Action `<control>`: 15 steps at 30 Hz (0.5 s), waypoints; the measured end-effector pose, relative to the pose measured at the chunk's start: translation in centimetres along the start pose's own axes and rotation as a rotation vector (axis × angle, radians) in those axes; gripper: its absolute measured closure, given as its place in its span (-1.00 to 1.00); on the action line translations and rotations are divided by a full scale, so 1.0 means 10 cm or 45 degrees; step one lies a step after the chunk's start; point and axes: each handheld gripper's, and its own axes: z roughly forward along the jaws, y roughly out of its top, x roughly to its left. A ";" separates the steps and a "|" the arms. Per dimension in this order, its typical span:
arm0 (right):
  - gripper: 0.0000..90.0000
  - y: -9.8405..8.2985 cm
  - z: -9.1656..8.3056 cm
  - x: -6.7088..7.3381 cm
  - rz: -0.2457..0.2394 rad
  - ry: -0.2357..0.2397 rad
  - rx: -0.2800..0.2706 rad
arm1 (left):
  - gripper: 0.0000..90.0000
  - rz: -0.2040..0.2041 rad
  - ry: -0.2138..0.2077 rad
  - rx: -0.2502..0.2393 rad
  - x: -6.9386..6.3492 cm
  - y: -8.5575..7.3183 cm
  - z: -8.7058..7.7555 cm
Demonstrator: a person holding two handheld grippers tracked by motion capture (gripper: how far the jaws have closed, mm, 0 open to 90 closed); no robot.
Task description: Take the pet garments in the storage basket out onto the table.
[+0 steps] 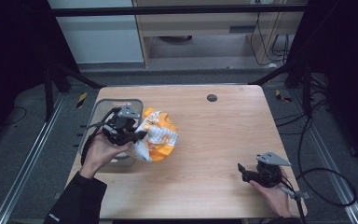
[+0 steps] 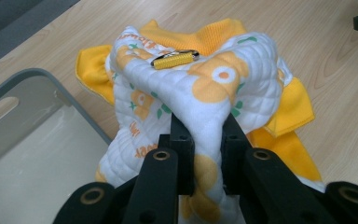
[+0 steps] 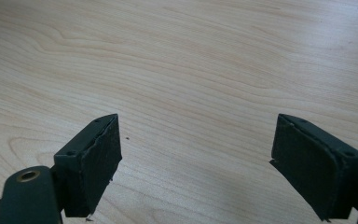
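Left gripper (image 2: 204, 140) pinching the cloth (image 2: 200, 88)
Its jaws clamp a fold of the yellow-and-white cloth beside the grey bin (image 1: 103, 106); right gripper (image 3: 196, 163) gapes wide over bare table (image 3: 191, 70).

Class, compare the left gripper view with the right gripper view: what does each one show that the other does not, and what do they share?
Left gripper view: the left gripper shut on a bunched white-and-orange quilted cloth, beside a grey plastic bin. Right gripper view: the right gripper with jaws wide apart, nothing between them. Both show the light wooden table.
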 end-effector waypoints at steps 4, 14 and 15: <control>-0.66 0.00 -0.01 -0.01 0.007 -0.002 0.000 | 0.78 0.015 -0.021 0.009 -0.05 0.02 0.08; -0.68 0.00 0.00 -0.02 -0.004 -0.024 -0.010 | 0.78 0.051 -0.055 0.033 -0.15 0.08 0.20; -0.68 0.00 0.00 -0.03 -0.002 -0.025 -0.010 | 0.78 0.058 -0.060 0.036 -0.17 0.08 0.22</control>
